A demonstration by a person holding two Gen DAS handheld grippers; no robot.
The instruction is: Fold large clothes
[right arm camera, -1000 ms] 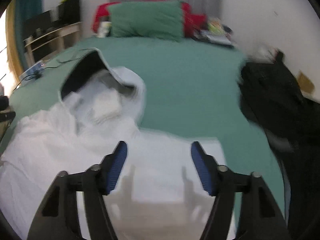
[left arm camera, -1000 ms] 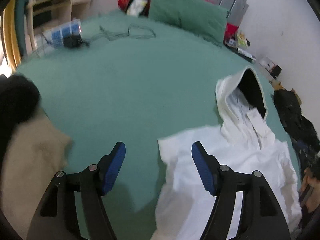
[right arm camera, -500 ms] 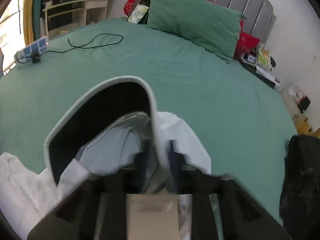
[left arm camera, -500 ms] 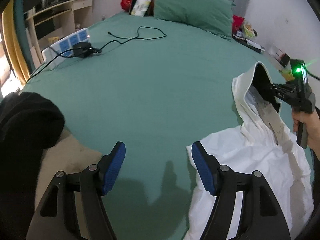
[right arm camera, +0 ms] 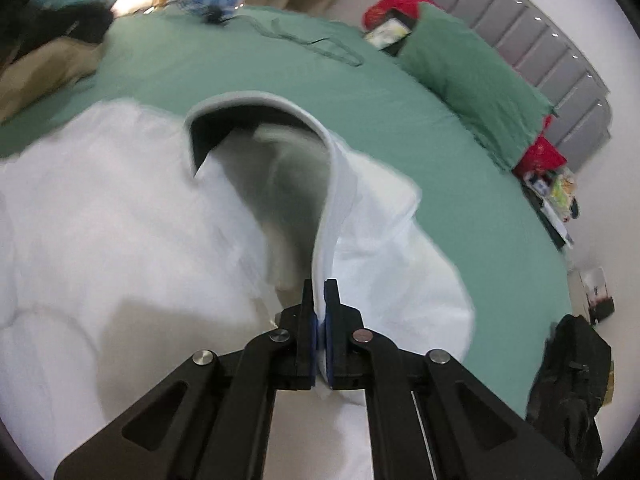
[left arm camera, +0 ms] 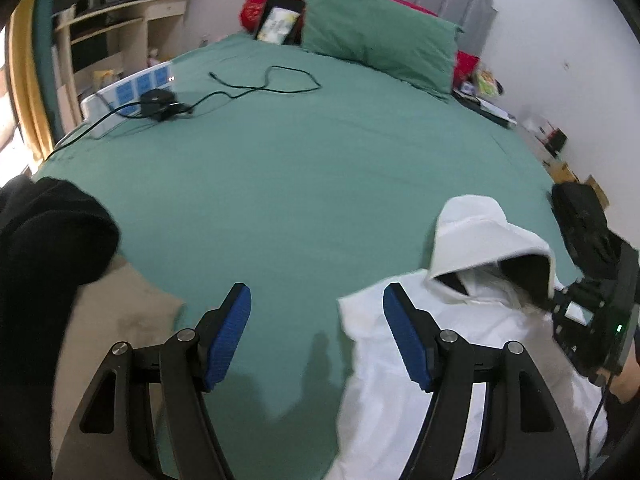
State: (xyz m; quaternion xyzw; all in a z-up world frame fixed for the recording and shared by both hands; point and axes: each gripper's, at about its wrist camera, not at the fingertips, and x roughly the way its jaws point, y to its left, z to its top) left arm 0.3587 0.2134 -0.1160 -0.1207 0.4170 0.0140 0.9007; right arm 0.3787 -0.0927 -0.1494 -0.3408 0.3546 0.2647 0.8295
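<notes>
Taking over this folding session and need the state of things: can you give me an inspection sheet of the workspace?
Surface: green bed, mostly bare.
Job's things: white hoodie spread at the near edge, hood raised.
Clutter: black garment on beige cloth at left; black bag at right; green pillow, tablet.
Grippers: left tool open, over bare sheet; right tool shut on the hood's rim.
Cables: black cable with adapter on the sheet.
Surroundings: grey headboard, shelves, white wall.
</notes>
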